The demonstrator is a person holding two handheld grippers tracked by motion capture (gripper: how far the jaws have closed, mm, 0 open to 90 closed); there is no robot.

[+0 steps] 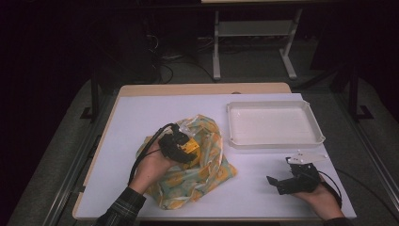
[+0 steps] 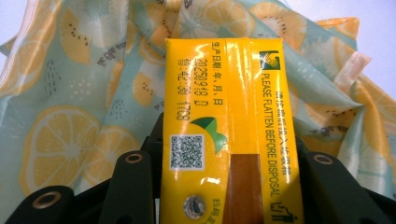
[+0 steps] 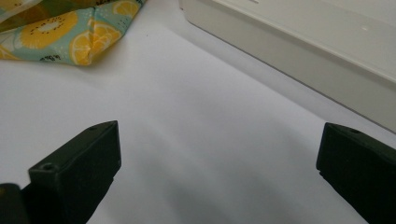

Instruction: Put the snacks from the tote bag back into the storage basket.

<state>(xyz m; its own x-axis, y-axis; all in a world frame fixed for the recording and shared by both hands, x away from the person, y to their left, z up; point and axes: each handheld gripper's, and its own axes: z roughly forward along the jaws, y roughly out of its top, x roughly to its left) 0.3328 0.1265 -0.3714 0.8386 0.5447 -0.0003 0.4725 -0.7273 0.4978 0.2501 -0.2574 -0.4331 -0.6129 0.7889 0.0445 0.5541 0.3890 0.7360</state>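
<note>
A yellow drink carton (image 2: 229, 116) with printed text and a QR code sits between the jaws of my left gripper (image 2: 229, 158), and both pads press its sides. In the high view the left gripper (image 1: 181, 146) holds the carton (image 1: 191, 146) just above a crumpled cloth bag (image 1: 207, 165) printed with lemon and kiwi slices. The same bag (image 2: 70, 93) lies behind the carton in the left gripper view. My right gripper (image 1: 281, 170) rests low at the table's front right, its jaws wide apart with nothing between them (image 3: 219, 154).
A white rectangular tray (image 1: 275, 141) stands at the back right; its wall (image 3: 303, 51) runs just beyond the right gripper. A corner of the bag (image 3: 70, 28) lies farther off. The white table top (image 1: 141, 117) ends in a wooden edge; floor and table legs lie behind.
</note>
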